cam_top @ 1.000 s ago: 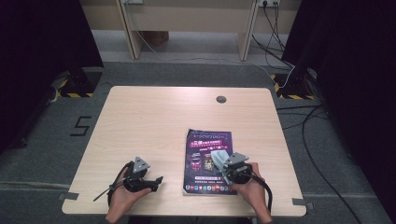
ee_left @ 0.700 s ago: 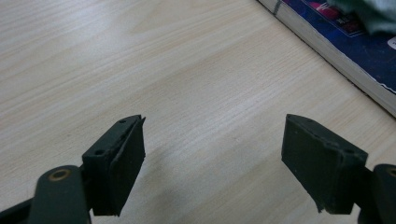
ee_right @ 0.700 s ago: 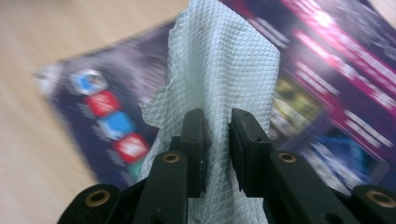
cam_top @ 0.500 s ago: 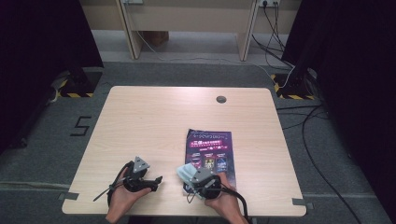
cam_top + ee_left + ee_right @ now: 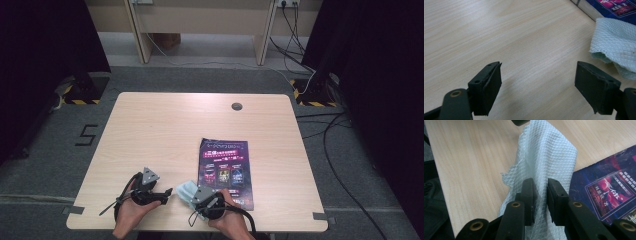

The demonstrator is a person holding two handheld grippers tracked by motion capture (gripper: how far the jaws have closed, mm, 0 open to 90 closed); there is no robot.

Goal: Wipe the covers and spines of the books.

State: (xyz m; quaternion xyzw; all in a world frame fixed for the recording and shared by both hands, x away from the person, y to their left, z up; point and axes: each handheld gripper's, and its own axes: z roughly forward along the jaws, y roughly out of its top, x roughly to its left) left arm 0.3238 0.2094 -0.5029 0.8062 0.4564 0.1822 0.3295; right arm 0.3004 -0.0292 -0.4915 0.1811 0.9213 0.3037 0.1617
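Observation:
A pale blue quilted cloth [image 5: 185, 191] lies crumpled near the table's front edge, just left of a dark purple book [image 5: 223, 167]. My right gripper [image 5: 196, 198] is shut on the cloth [image 5: 544, 157], which runs pinched between its two jaws and trails forward onto the wood; the book [image 5: 609, 192] lies to its right. My left gripper [image 5: 167, 193] rests a little left of the cloth, jaws wide open with bare wood between them. In the left gripper view the cloth [image 5: 614, 47] lies just beyond the right jaw, with the book's corner [image 5: 609, 5] behind it.
The light wooden table [image 5: 175, 125] has a round cable hole [image 5: 236, 106] near its far edge. Cables [image 5: 345, 150] run over the grey floor on the right. Yellow-black striped bases [image 5: 82, 95] stand on the floor at both far corners.
My right hand has slid left from over the book's lower part to its left edge, and the cloth came with it. The left gripper has stayed put.

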